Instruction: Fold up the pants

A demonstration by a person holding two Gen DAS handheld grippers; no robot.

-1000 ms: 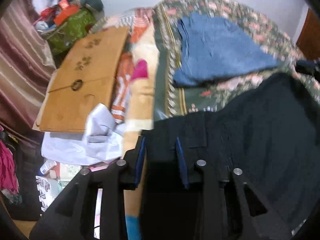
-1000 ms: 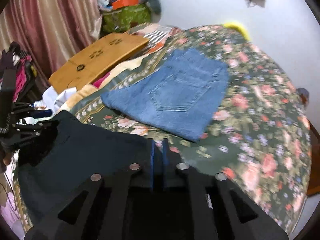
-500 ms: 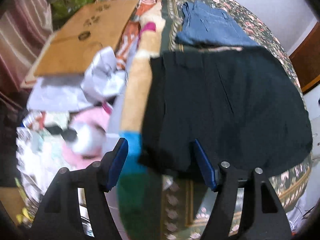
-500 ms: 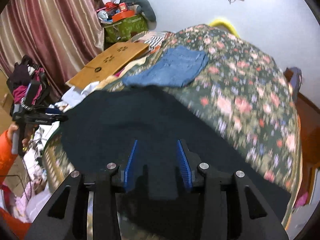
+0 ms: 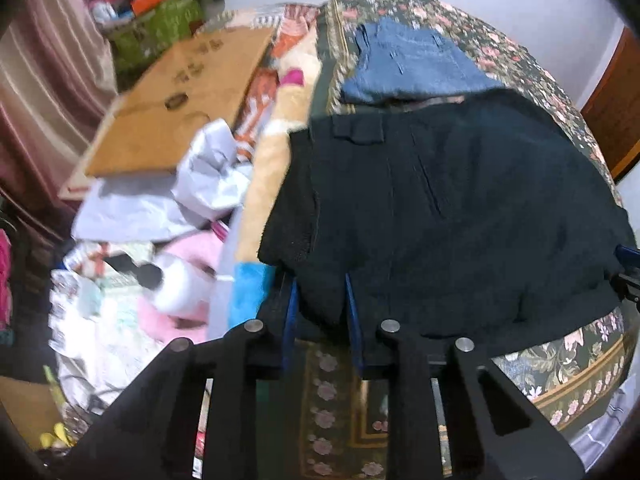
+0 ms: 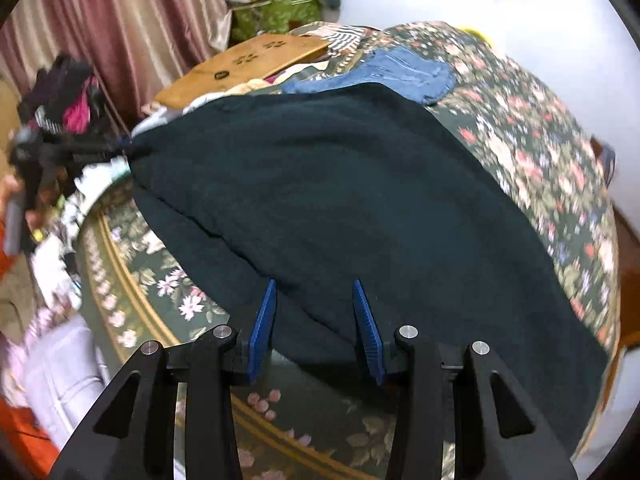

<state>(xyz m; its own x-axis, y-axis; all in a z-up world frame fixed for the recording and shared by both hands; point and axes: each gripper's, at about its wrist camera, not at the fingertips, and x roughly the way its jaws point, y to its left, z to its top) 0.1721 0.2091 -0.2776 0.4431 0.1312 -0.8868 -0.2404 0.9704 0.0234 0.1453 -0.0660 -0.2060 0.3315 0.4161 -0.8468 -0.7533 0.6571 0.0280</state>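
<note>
1. The pants, dark and fuzzy, lie spread mid-frame on the floral bed; a second ago they were bunched close under the cameras.
2. Left tongs have just been closing and now pinch the pants' near corner.
3. Right tongs stand spread, the hem between the pads.
4. One folded blue denim pair lies beyond, at frame top.

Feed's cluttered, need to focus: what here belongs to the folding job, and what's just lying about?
Job: dark pants, left claw, right claw, bedspread.
Lying about: jeans, cardboard, green bag, curtain.
</note>
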